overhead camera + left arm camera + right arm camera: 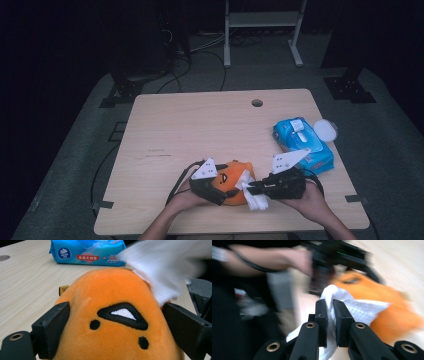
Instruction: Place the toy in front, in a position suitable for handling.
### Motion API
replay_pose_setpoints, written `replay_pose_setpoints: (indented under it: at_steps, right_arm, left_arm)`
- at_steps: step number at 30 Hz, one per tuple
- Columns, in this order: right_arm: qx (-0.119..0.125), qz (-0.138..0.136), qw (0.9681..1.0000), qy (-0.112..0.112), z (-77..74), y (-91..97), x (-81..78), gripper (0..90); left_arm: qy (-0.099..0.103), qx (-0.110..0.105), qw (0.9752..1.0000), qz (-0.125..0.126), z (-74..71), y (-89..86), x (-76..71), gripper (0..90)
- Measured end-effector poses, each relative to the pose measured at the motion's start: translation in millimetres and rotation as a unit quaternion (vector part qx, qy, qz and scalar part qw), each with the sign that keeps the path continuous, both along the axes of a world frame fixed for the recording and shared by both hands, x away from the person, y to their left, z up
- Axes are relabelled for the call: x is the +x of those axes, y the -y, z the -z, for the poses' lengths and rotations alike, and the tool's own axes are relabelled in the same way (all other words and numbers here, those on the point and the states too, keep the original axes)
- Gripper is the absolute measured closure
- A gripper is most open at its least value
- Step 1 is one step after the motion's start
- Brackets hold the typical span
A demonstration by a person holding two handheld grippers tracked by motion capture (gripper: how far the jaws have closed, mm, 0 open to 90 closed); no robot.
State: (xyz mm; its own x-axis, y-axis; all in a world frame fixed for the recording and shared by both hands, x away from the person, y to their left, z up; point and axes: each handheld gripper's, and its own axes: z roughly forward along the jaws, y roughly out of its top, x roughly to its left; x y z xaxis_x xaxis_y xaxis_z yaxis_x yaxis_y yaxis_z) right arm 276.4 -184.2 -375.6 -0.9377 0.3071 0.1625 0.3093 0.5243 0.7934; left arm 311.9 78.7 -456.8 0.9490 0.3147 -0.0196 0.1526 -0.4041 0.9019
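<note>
An orange plush toy (pixel 231 184) with a black stitched face lies near the table's front edge. My left gripper (pixel 216 189) is shut on the plush toy (pixel 117 322); its two black pads press into the toy's sides. My right gripper (pixel 251 189) is shut on a white wipe (pixel 256 199), which lies against the toy's right side. In the right gripper view the wipe (pixel 359 310) is pinched between the two closed jaws of that gripper (pixel 330 306), with the plush toy (pixel 382 297) just beyond. The wipe (pixel 165 267) is blurred over the toy's top.
A blue pack of wipes (pixel 302 145) lies at the right of the table (pixel 190 125), with a white lid (pixel 325 129) beside it. A cable hole (pixel 257 103) sits near the far edge. A metal stand (pixel 260 22) is on the floor beyond.
</note>
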Motion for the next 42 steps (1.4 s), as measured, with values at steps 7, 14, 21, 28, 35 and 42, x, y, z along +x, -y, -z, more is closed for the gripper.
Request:
replay_pose_setpoints:
  at_steps: [7,14,21,28,35,42]
  right_arm:
    - [-0.041,0.046,0.9963,0.06,16.9,-7.4,15.5,76.7]
    - [-0.046,0.056,0.9922,0.101,33.4,-9.2,13.9,68.3]
    - [-0.016,0.054,0.9965,0.061,46.7,-6.1,24.8,67.0]
    - [0.003,0.064,0.9973,0.036,56.8,-1.2,28.7,70.7]
    - [0.01,0.07,0.9973,0.019,52.9,8.3,30.7,77.2]
    - [0.003,0.101,0.9949,0.009,55.6,24.8,25.7,79.8]
  left_arm:
    - [0.002,0.004,1.0,0.003,-0.7,1.4,-0.4,10.2]
    - [0.01,0.014,0.9998,0.006,-0.5,3.8,-2.3,10.1]
    - [0.01,0.025,0.9996,0.009,-3.9,4.5,-1.4,7.6]
    - [-0.002,0.058,0.9983,-0.004,-29.4,-13.7,-4.1,8.3]
    - [-0.001,0.053,0.9986,-0.008,-15.7,-20.6,-2.5,21.4]
    - [-0.015,0.026,0.9992,-0.025,-8.5,-23.1,1.4,21.8]
